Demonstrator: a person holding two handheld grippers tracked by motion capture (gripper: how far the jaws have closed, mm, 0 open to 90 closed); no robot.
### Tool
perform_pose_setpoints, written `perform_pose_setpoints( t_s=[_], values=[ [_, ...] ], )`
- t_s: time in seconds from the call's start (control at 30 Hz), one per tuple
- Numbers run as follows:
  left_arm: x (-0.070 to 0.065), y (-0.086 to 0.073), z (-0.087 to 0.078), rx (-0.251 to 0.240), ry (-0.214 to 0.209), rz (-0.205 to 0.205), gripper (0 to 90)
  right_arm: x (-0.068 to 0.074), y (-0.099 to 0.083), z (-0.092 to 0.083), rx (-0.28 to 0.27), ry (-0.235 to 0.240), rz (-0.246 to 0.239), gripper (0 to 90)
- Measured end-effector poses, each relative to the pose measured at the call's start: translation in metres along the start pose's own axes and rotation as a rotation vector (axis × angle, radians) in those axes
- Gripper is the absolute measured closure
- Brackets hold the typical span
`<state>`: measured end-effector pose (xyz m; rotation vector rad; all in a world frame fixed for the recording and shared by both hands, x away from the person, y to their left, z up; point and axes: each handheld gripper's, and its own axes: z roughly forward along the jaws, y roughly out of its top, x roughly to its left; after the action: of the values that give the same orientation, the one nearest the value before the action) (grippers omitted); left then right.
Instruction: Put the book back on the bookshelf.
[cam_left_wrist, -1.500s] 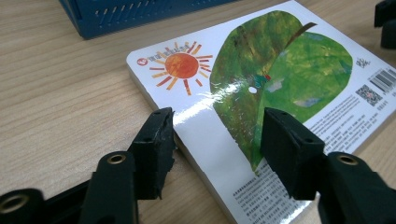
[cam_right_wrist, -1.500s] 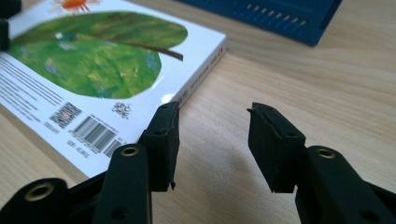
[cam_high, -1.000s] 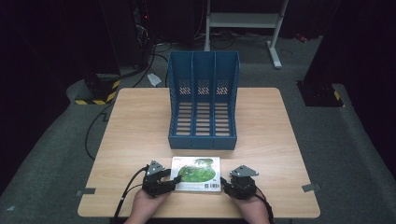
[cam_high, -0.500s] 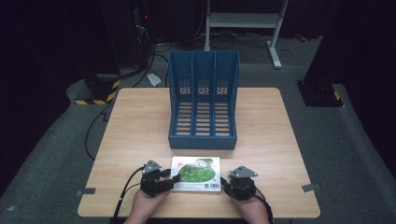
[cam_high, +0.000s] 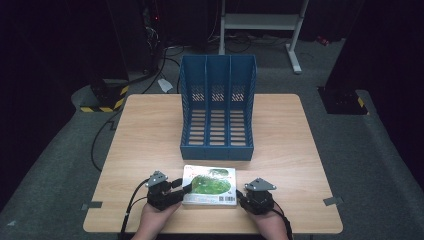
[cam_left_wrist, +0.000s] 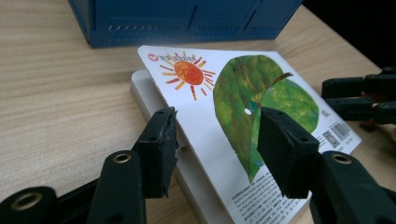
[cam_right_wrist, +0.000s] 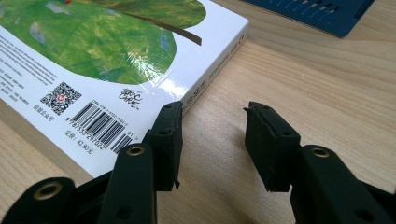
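A picture book (cam_high: 209, 185) lies flat near the table's front edge, back cover up, with a green leaf, an orange sun and a barcode. My left gripper (cam_high: 184, 187) is at its left edge. In the left gripper view the cover (cam_left_wrist: 210, 93) is tilted up off the page block and runs between the jaws (cam_left_wrist: 217, 121), which have just been closing; I see no pad pressing on it. My right gripper (cam_high: 243, 196) sits at the book's right corner. Its jaws (cam_right_wrist: 212, 109) have just been closing a little and hold only bare table; one finger (cam_right_wrist: 166, 135) is beside the spine of the book (cam_right_wrist: 107, 51).
A blue three-slot file rack (cam_high: 217, 115) stands mid-table just behind the book, its base (cam_left_wrist: 187, 18) close to the book's far edge. Bare wooden tabletop (cam_high: 150, 135) lies on both sides. The floor around is dark, with cables and a desk frame behind.
The left gripper's jaws have narrowed around the book's left edge. Both hands have hardly moved, and the book lies in the same spot.
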<state>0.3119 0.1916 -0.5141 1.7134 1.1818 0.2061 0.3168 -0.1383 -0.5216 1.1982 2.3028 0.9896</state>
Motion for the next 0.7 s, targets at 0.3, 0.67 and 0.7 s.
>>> perform_pose_setpoints(
  t_s=[0.3, 0.67, 0.7],
  values=[
    [0.001, 0.003, -0.003, -0.020, -0.028, -0.012, 47.9, 0.000, 0.002, -0.012, -0.067, 0.047, 0.058, 35.2],
    [-0.003, 0.008, -0.010, -0.065, -0.052, 0.020, 47.8, 0.030, 0.002, -0.010, -0.018, 0.140, -0.025, 16.0],
    [-0.004, 0.008, -0.011, -0.070, -0.056, 0.018, 47.8, 0.032, 0.002, -0.009, -0.009, 0.142, -0.026, 15.5]
  ],
)
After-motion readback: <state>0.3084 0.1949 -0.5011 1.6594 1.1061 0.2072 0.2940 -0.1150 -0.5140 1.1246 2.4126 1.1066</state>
